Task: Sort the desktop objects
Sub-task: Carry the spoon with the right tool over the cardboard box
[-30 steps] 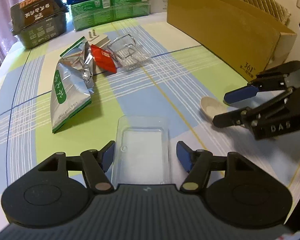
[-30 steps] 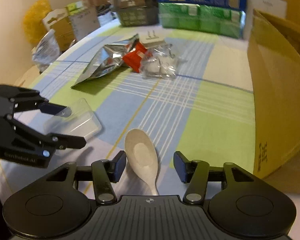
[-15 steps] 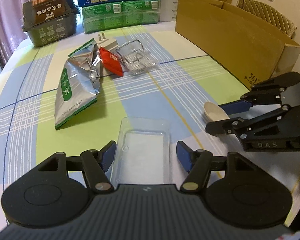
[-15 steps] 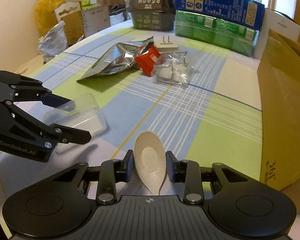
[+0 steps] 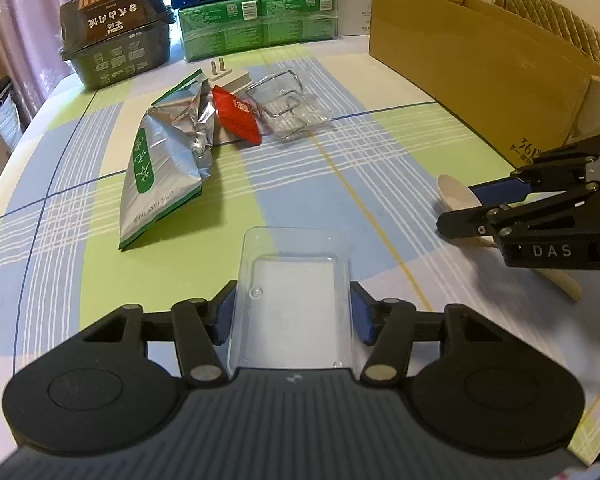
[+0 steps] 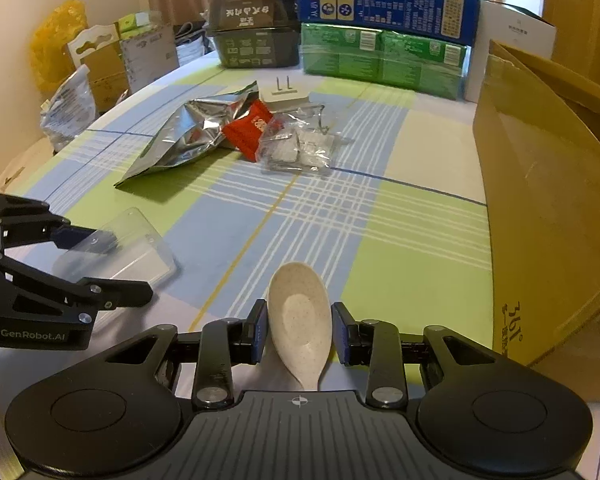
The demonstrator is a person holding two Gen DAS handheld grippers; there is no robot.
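A clear plastic tray (image 5: 292, 300) sits between the fingers of my left gripper (image 5: 292, 312), and both blue pads press its long sides. The right wrist view shows that tray (image 6: 116, 248) held by the left gripper (image 6: 104, 264) at the lower left. My right gripper (image 6: 299, 334) is shut on a cream spoon (image 6: 300, 312), bowl pointing forward, handle running back under the gripper body. In the left wrist view the spoon (image 5: 456, 196) shows at the right, partly hidden by the right gripper (image 5: 476, 204).
A silver-green foil pouch (image 5: 160, 168), a red packet (image 5: 236, 116), a clear bag with metal clips (image 5: 288, 108) and a white plug (image 5: 228, 76) lie mid-table. A large cardboard box (image 5: 480, 68) stands on the right. Dark, green and blue boxes (image 5: 256, 20) line the back.
The right gripper's fingers closed onto the spoon, which was lying loose between them a second ago. The left gripper's pads drew in against the tray. Both views have risen a little.
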